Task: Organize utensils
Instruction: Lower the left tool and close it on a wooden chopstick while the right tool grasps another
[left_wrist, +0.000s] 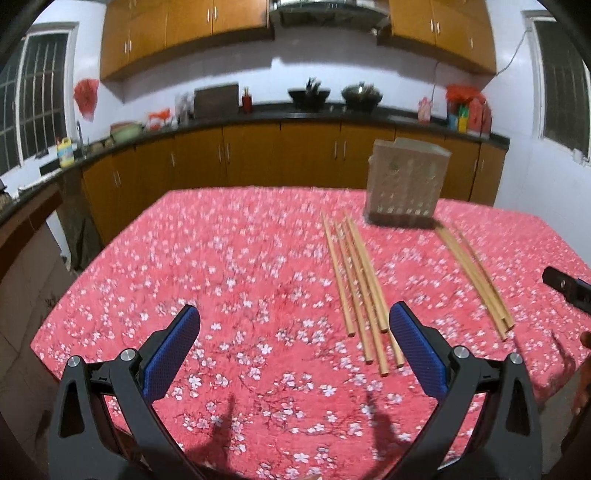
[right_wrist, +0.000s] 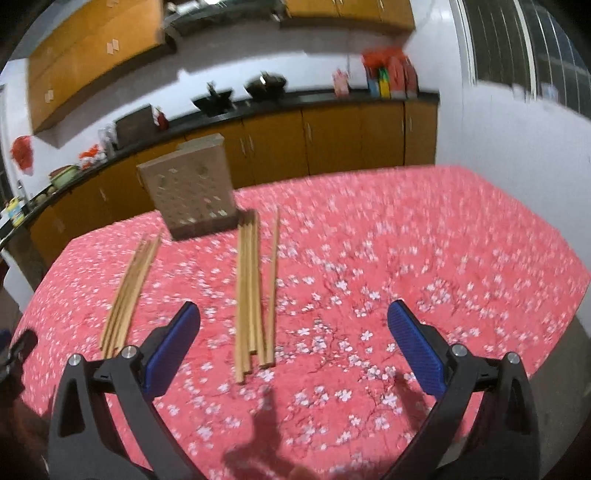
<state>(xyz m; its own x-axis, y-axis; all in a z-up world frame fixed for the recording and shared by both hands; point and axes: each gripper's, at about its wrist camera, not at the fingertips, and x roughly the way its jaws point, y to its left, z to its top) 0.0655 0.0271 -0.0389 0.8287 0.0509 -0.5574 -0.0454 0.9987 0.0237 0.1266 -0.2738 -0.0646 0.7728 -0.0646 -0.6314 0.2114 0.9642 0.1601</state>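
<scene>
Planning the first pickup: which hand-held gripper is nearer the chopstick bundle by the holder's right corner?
Right. That chopstick bundle lies just ahead of the right hand-held gripper; the left hand-held gripper sits farther left.

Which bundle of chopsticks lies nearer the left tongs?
The bundle on the left, whose near ends reach beside the left tongs' right finger. The other bundle lies farther right, below the perforated holder.

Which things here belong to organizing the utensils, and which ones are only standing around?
Belong to the job:
- left bundle of chopsticks
- right bundle of chopsticks
- perforated holder box
- left gripper and right gripper, both open and empty

Just lying about:
- two woks on the counter
- yellow bottle by the sink
- red bags on the wall
</scene>
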